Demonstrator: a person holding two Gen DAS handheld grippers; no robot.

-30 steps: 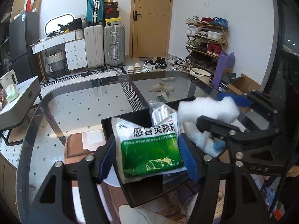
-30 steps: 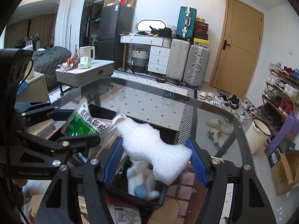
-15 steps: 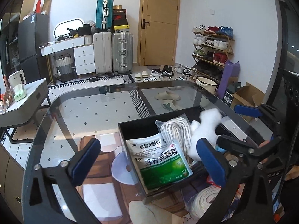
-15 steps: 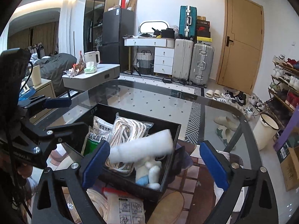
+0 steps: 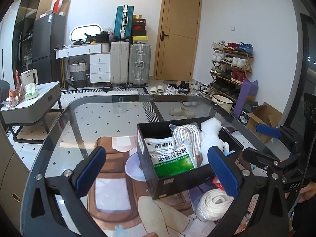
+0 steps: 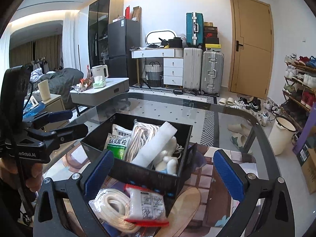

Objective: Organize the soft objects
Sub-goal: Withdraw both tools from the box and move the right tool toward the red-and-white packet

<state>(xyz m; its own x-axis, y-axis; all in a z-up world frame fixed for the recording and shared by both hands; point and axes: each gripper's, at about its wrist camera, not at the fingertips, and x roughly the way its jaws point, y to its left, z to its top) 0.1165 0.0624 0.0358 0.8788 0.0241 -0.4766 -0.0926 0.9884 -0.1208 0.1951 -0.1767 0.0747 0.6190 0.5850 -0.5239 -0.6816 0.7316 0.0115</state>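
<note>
A black box (image 5: 177,179) stands on the glass table. In it lie a green-and-white medicine packet (image 5: 173,158), a bagged white rope (image 5: 187,136) and a white foam piece (image 5: 211,136). My left gripper (image 5: 156,172) is open just short of the box's near wall, nothing between its fingers. In the right wrist view the foam piece (image 6: 156,142) leans across the box (image 6: 142,173) over a white plush toy (image 6: 167,160), beside the packet (image 6: 118,142). My right gripper (image 6: 163,172) is still opening, free of the foam, nothing held. Each view shows the other gripper beside the box: right (image 5: 262,143), left (image 6: 67,123).
In front of the box lie a bagged coil of white rope (image 6: 112,207) and a white packet with red edges (image 6: 148,203). The glass table's curved far edge (image 5: 138,96) is behind the box. A grey side table with a kettle (image 5: 29,79) stands at left.
Both grippers opened wide and drew back from the box. The left let go of the medicine packet and the right let go of the foam; both now lie in the box.
</note>
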